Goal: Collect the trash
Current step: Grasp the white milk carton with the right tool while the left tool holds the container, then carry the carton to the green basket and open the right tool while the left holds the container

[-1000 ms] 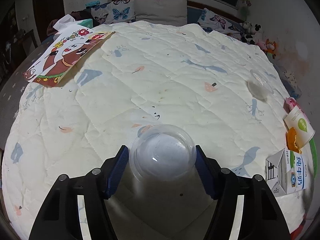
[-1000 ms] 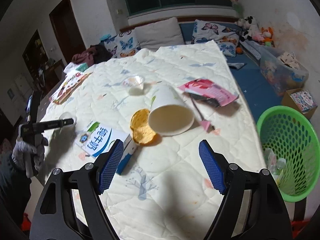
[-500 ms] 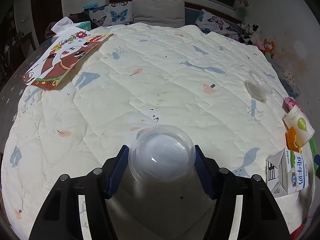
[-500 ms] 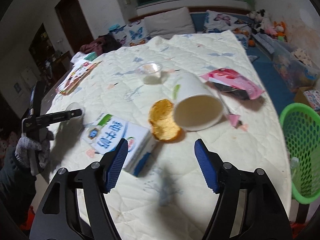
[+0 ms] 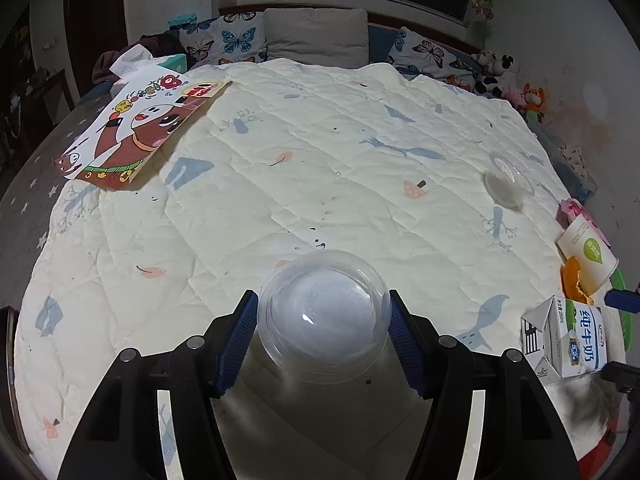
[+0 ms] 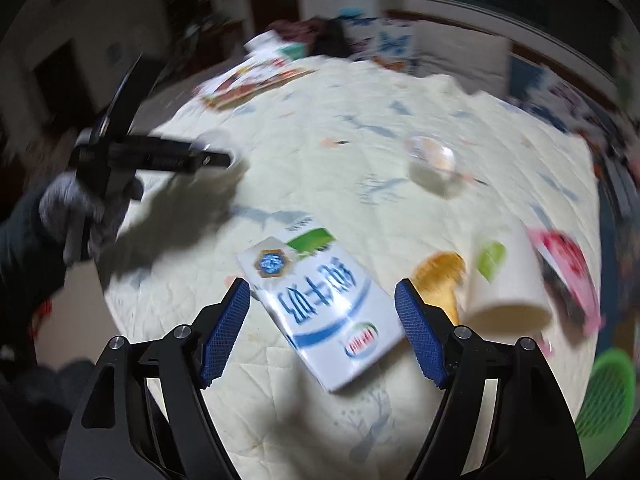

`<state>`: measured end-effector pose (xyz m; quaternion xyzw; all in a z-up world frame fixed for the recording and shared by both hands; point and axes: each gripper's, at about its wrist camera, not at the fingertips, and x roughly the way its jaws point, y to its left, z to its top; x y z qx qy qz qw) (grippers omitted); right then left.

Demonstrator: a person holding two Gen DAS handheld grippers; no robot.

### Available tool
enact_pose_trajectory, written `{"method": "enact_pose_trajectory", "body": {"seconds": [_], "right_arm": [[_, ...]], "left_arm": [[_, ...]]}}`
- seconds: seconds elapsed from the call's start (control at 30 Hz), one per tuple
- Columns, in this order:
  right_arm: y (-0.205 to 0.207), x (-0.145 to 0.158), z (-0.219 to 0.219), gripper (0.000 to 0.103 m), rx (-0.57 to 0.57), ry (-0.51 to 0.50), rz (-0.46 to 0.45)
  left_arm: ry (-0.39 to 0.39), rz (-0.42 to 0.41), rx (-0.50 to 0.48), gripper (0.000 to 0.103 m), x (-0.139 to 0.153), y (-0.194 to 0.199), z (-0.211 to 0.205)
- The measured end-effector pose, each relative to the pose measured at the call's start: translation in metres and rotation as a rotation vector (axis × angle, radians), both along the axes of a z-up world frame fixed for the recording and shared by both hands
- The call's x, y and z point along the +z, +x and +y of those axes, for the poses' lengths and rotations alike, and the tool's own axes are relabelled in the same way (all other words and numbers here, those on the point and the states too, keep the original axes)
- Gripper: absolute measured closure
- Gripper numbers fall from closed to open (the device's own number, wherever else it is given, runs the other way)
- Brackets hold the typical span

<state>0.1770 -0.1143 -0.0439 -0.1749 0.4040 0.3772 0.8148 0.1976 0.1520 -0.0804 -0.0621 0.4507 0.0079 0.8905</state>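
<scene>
My left gripper [image 5: 321, 300] is shut on a clear plastic dome cup [image 5: 324, 324], with both blue pads against its sides, just above the quilted bed [image 5: 320, 168]. In the blurred right wrist view, my right gripper [image 6: 323, 292] hovers over a white and blue milk carton [image 6: 332, 320] lying flat on the quilt. Its jaws are opening. The carton shows between the pads, and they do not press on it. The same carton [image 5: 568, 340] appears at the right edge of the left wrist view.
To the right of the carton lie an orange peel [image 6: 438, 280], a tipped paper cup [image 6: 506, 276] and a pink wrapper [image 6: 568, 276]. A small clear cup [image 6: 434, 164] sits farther back. A green basket [image 6: 604, 392] stands off the bed's right side. A picture book [image 5: 136, 128] lies far left.
My right gripper has swung left and rolled, from over the paper cup to over the milk carton; its jaws narrowed, then widened. The left gripper has stayed put with the clear cup.
</scene>
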Motion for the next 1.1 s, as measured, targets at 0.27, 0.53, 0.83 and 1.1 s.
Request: {"method": "enact_pose_trajectory", "body": {"seconds": [0.27, 0.53, 0.83, 1.1], "right_arm": [[0.011, -0.020, 0.030, 0.023, 0.206, -0.137, 0.013], [0.018, -0.040, 0.039, 0.025, 0.226, -0.201, 0.036], [0.011, -0.023, 0.027, 0.030, 0.109, -0.143, 0.020], [-0.004, 0.005, -0.010, 0.031, -0.055, -0.003, 0.011]], "left_arm": [[-0.003, -0.009, -0.007, 0.041, 0.005, -0.006, -0.001], [0.004, -0.026, -0.026, 0.041, 0.013, -0.007, -0.007], [-0.005, -0.044, -0.043, 0.041, 0.021, -0.010, -0.013], [-0.007, -0.093, -0.106, 0.041, 0.043, -0.017, -0.034]]}}
